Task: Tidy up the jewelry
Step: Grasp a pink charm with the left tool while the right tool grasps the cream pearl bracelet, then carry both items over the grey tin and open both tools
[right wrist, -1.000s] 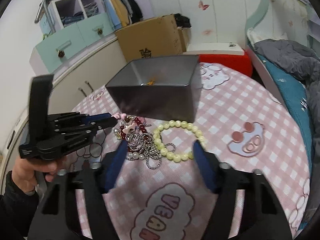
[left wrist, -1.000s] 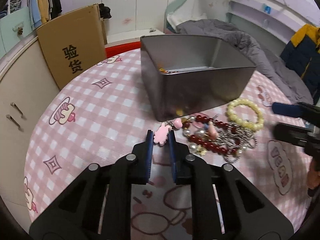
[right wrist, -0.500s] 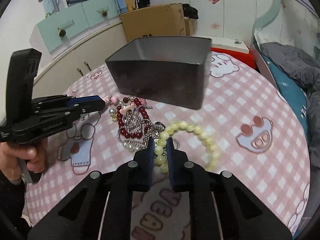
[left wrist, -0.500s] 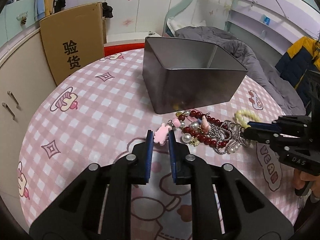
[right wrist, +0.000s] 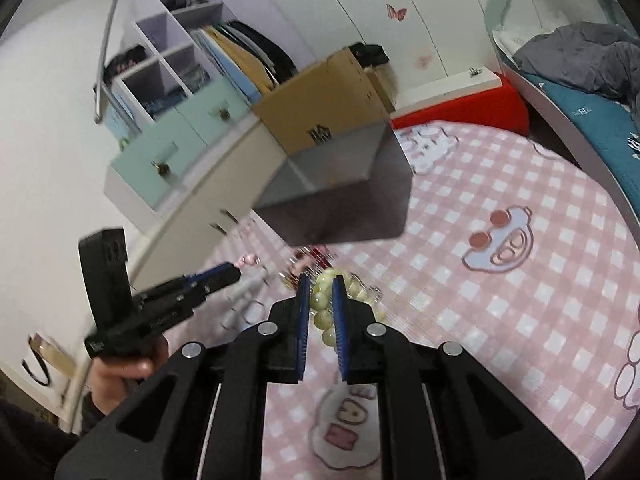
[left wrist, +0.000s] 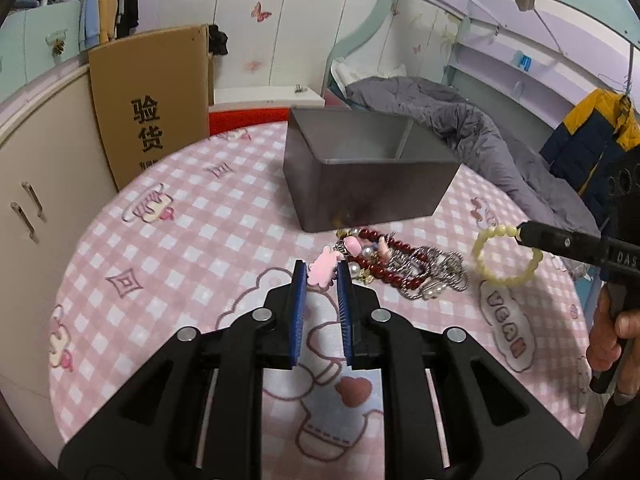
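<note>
Distance from each held piece to the dark grey rectangular metal box (left wrist: 368, 178) is what the coming move turns on, and the box serves as the landmark for everything else. It stands on the pink-and-white checked tablecloth (left wrist: 192, 216), open side up, its long axis running across the left wrist view, with a divider splitting the inside into two compartments.

The right gripper (left wrist: 524, 236) has its blue-padded jaws clamped on the pale yellow-green beaded bracelet (left wrist: 505, 256), having just been closing around it. In the left wrist view the bracelet hangs as a ring from the gripper's tip, apparently clear of the cloth, to the near right of the box's front corner. In the right wrist view the beads sit between the pads, and the box lies ahead and slightly left, blurred.

The left gripper (left wrist: 322, 276) is clamped on a small pink flower-shaped charm (left wrist: 325, 269), which sits just in front of the box's near wall, a little left of the heap. That charm appears to belong to the tangle of dark red beads, pearls and silver chain (left wrist: 400, 268) lying on the cloth against the box's front wall, so lifting it may drag the tangle along.

Judged from both views, the left gripper is nearer the box; the right must travel up and inward over the front wall to reach a compartment.
</note>
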### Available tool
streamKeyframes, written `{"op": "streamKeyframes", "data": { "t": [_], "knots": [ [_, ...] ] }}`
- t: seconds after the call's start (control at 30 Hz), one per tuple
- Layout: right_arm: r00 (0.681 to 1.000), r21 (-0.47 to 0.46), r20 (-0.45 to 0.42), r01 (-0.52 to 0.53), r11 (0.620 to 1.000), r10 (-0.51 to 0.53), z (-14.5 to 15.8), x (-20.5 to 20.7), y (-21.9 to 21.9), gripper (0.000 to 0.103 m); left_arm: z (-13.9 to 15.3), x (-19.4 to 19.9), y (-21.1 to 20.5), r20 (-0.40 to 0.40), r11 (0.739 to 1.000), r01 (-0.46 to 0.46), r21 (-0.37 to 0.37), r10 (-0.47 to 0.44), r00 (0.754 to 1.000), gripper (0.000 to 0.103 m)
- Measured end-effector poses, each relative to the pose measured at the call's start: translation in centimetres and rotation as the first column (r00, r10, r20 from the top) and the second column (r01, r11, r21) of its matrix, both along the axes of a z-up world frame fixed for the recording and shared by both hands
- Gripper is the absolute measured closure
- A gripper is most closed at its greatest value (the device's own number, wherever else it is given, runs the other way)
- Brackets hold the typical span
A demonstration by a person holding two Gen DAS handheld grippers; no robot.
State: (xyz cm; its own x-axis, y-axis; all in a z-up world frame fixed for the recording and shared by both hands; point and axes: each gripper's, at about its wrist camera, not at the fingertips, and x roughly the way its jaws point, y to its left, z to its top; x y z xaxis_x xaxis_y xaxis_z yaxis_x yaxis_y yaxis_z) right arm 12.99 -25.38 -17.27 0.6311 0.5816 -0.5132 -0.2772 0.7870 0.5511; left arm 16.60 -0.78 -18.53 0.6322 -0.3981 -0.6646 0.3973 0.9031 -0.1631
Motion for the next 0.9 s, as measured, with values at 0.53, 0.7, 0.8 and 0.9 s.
{"op": "streamKeyframes", "data": {
  "t": [0.53,0.7,0.8,0.9],
  "knots": [
    [0.99,-0.356,-0.02,-0.136,0.925,0.139,-0.3,-2.4,6.9,0.04,4.7,-2.2,1.1,0.101,1.0,-0.017,-0.018,0.019,0.995,0.088],
    [0.972,-0.462,-0.06,-0.228,0.857,0.227,-3.5,-3.2,11.1,0.079,3.2,-2.6,1.4,0.065,0.999,-0.02,-0.025,0.022,0.998,0.088],
    [0.969,-0.56,-0.038,-0.223,0.798,0.244,-3.9,-3.7,12.8,0.095,3.0,-2.7,1.3,0.058,1.0,-0.017,-0.019,0.019,0.998,0.088],
    [0.972,-0.537,-0.021,-0.209,0.817,0.234,-3.4,-3.6,12.3,0.095,3.0,-2.8,1.2,0.062,1.0,-0.019,-0.018,0.02,0.998,0.088]
  ]
}}
